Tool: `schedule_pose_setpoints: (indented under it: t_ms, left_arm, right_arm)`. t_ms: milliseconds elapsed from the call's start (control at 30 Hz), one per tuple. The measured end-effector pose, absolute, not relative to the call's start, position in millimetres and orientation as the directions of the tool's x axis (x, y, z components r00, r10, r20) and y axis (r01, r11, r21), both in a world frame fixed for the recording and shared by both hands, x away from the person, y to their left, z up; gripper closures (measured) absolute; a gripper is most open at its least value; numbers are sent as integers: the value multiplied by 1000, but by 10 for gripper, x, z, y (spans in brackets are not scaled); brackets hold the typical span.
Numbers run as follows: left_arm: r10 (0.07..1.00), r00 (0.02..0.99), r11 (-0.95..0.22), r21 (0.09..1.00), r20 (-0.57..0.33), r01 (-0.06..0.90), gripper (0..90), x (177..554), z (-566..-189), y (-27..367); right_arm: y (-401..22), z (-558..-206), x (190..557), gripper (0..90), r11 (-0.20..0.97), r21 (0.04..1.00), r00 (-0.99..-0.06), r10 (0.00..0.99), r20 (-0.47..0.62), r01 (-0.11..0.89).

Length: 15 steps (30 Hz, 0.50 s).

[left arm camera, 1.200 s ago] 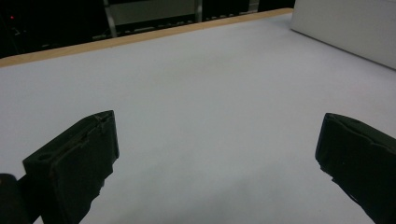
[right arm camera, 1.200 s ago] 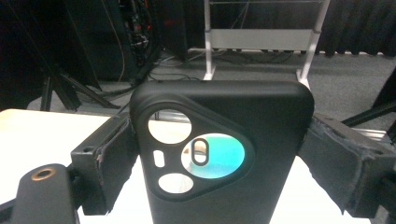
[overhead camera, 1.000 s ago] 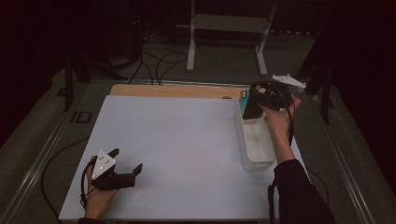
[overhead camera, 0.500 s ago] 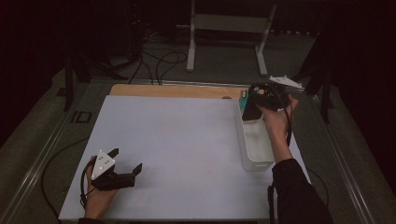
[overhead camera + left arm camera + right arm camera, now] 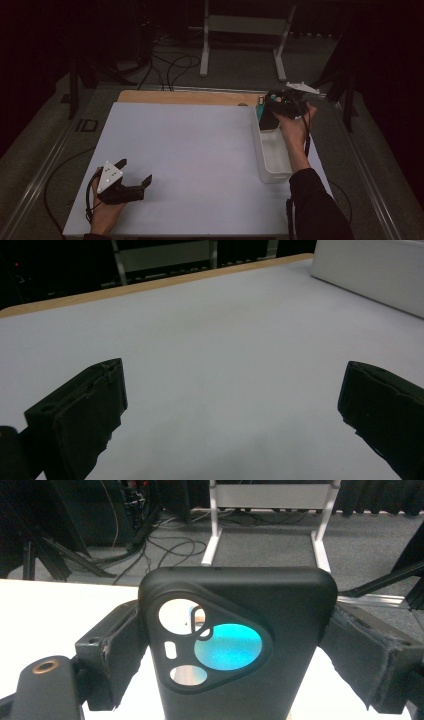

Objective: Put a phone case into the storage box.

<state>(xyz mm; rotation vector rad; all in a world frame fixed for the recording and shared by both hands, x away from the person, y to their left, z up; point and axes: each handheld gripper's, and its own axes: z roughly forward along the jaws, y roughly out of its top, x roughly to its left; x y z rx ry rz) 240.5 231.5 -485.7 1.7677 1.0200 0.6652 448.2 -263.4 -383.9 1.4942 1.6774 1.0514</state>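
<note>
Black and matte, the soft phone case [image 5: 235, 645] with its triangular camera cut-out stands upright between the jaws of your right gripper [image 5: 235, 655]; the jaws press against its two long sides and hold it. Through the largest round opening of the cut-out you see a teal patch. In the high view your right gripper [image 5: 274, 107] sits above the far end of the white rectangular plastic tub [image 5: 274, 155], near the far right corner of the bench [image 5: 200, 150], with the case [image 5: 267, 117] hanging down from it toward the tub's far end. Whether the case's lower end touches the tub's floor cannot be told. A small teal object [image 5: 260, 101] lies just beyond the tub's far rim, too small to identify.

Your left gripper [image 5: 131, 177] rests low at the near left corner of the bench, well apart from the tub. Its jaws are spread wide with nothing between them; the left gripper view shows bare white bench surface [image 5: 210, 365] between the two pads, and the tub's white wall [image 5: 370, 275] at the upper right.
</note>
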Motion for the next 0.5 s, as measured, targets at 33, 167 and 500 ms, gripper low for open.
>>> schedule_pose_setpoints:
  t_ms: [33,167,500]
  left_arm:
    - [864,503,-197,918,-3,344,1,2405,-4857,2314]
    - [864,504,-196,920,-2,340,1,2403,-4855,2317]
    - [862,506,-199,918,-3,343,1,2403,-4863,2310]
  right_arm:
    - [-2632,-3845,4487,131,32,882,-140,989,38,470]
    - [-2626,-3873,4517,131,34,879,-135,990,34,475]
    - [-2638,-3941,4579,130,21,871,-117,992,43,491]
